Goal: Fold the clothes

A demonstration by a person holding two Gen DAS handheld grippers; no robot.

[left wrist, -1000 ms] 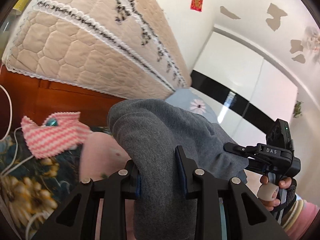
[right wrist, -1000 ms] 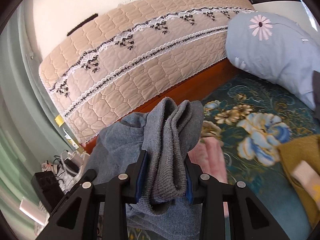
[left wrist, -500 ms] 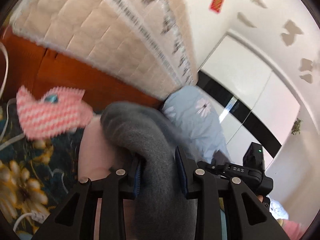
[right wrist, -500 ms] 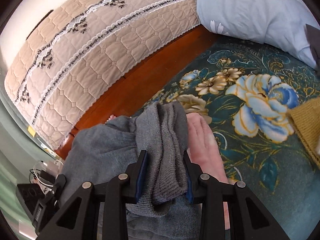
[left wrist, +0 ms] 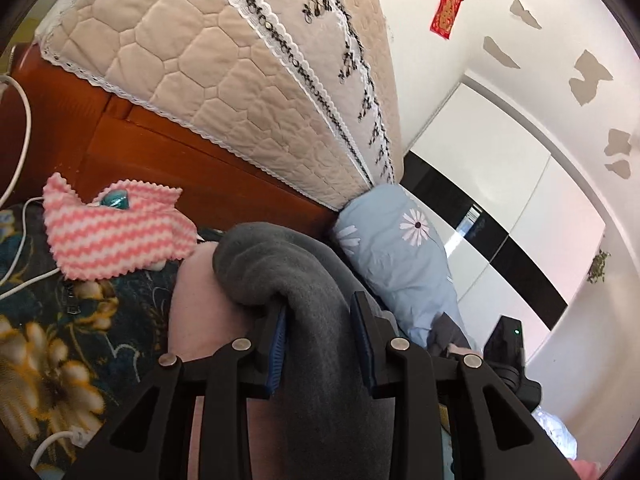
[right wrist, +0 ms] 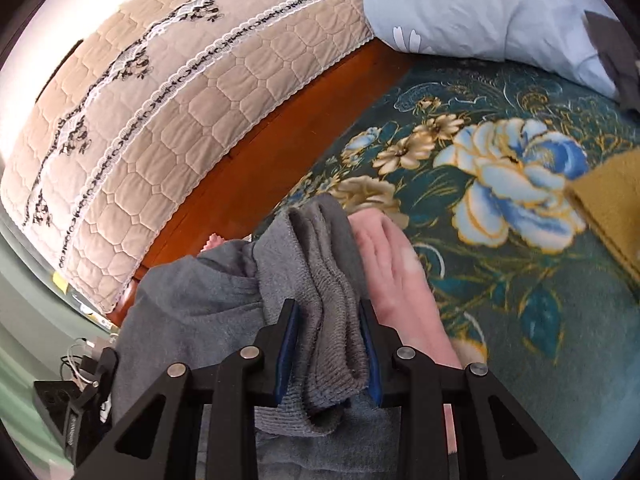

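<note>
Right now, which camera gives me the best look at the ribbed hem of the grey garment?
The right wrist view: the ribbed hem is bunched in layers between the right gripper fingers, its knit ridges clear. The left wrist view shows only smooth grey fabric of the grey garment clamped in the left gripper, no ribbing.

This is a bedroom in a home. A bed fills most of both views. Its cover (right wrist: 500,280) is dark green with big blue and gold flowers. A tall padded headboard (left wrist: 240,80) in tan cloth with white lace stands on a brown wood frame (right wrist: 256,176). A soft blue pillow (left wrist: 396,256) with white daisies leans beside it. Clothes lie about on the bed: a grey top (right wrist: 192,304), something pink (left wrist: 200,312) and a pink and white striped cloth (left wrist: 112,236). The wall (left wrist: 500,64) has a red paper sign (left wrist: 446,12) and patches where paint has come off. The shiny white and black panels (left wrist: 500,220) may be wardrobe doors, though they are hard to make out.
</note>
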